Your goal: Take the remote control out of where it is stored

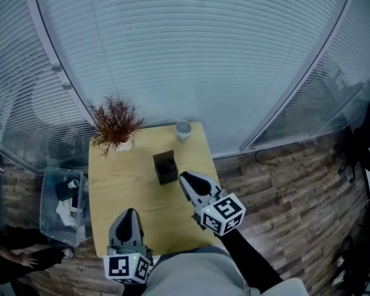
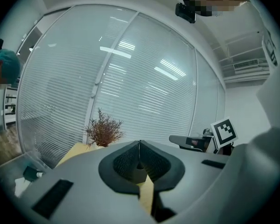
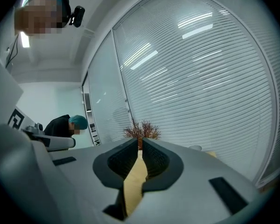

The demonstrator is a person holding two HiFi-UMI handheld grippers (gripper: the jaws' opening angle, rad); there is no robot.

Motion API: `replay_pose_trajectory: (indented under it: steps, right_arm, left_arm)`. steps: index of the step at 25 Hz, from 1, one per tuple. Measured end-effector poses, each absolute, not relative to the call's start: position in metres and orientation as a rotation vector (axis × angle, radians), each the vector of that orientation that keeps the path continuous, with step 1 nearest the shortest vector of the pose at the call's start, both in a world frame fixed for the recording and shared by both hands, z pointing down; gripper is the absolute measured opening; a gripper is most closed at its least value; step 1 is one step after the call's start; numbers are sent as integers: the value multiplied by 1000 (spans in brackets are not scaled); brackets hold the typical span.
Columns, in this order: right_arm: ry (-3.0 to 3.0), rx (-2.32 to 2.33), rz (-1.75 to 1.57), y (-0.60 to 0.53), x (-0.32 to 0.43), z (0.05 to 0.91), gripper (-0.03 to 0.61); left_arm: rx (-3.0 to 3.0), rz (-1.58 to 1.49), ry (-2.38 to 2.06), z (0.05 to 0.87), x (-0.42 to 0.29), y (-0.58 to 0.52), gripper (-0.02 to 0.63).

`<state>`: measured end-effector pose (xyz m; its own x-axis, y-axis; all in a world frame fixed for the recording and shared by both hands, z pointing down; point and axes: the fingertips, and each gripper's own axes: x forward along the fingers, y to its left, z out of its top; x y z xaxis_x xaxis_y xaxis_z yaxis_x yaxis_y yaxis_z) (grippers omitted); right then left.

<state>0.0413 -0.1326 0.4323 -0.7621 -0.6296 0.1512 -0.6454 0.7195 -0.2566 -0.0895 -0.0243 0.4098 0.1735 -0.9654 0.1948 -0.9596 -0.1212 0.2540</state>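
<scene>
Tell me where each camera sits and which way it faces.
Head view: on the person's head, looking steeply down at the table, black holder and dried plant; left gripper, right gripper and a sleeve show.
Left gripper view: on the left gripper, along its shut jaws toward the blinds; right gripper at right.
Right gripper view: on the right gripper, along its shut jaws toward the dried plant; left gripper at left.
Shared: both gripper views show the dried plant and blinds.

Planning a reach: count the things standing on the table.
3: potted dry plant, far left corner; cup, far edge; black holder, centre. Near edge partly hidden.
</scene>
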Motion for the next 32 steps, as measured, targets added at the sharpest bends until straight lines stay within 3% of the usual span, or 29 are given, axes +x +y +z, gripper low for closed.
replay_pose_trajectory:
  steps: [13, 32]
  right_arm:
    - [-2805, 964, 408, -160, 34, 458, 95]
    - [-2731, 874, 319, -183, 21, 490, 116]
  left_arm:
    - [2081, -14, -1889, 413, -90, -32, 9]
    - [2063, 25, -1880, 421, -90, -44, 9]
